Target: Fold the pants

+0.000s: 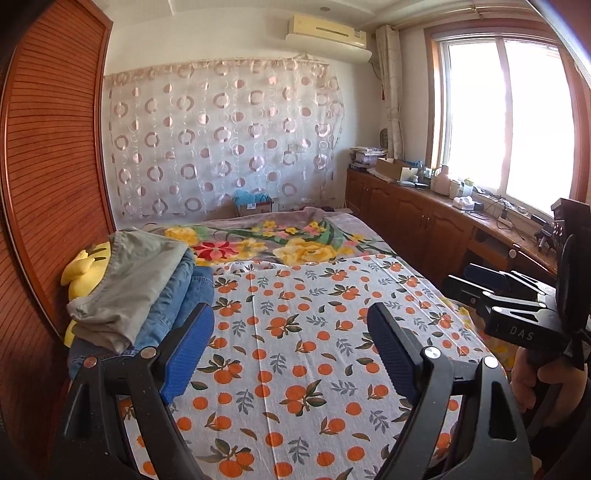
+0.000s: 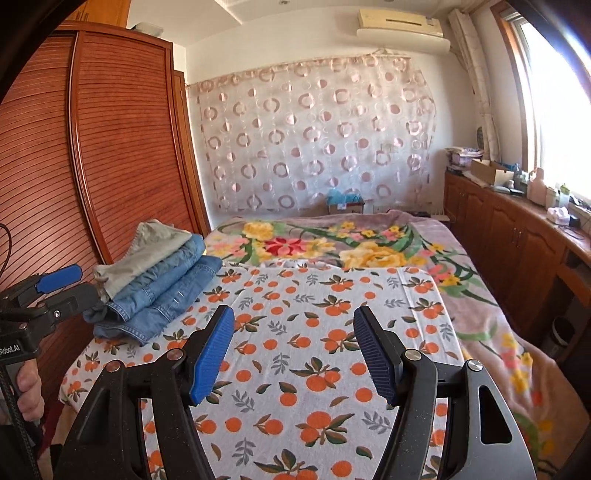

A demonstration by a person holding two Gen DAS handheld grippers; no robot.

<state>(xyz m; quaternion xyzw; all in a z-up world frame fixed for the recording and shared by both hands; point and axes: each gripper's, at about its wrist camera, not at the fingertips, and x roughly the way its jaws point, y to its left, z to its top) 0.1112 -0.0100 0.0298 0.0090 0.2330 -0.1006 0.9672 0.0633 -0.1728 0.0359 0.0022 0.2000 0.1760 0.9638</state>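
- Our left tongs (image 1: 291, 347) and right tongs (image 2: 293, 350) hang spread, empty, over the orange-print sheet (image 2: 314, 325);
- folded pants stack (image 2: 159, 280) lies left, near the wardrobe (image 2: 122, 140); we judge: pinch one waistband only.

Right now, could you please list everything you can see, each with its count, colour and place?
pants: three folded, one grey on two blue denim, stacked at the bed's left edge
sheet: one, white with orange fruit print, spread on the near bed
blanket: one, grey with flowers, far bed
plush: one, yellow, behind the stack
wardrobe: one, brown, left wall
curtain: one, pink circles, back wall
air conditioner: one, cream, above curtain
cabinets: brown, under window, cluttered top
left gripper: open, blue pads, empty
right gripper: open, blue pads, empty
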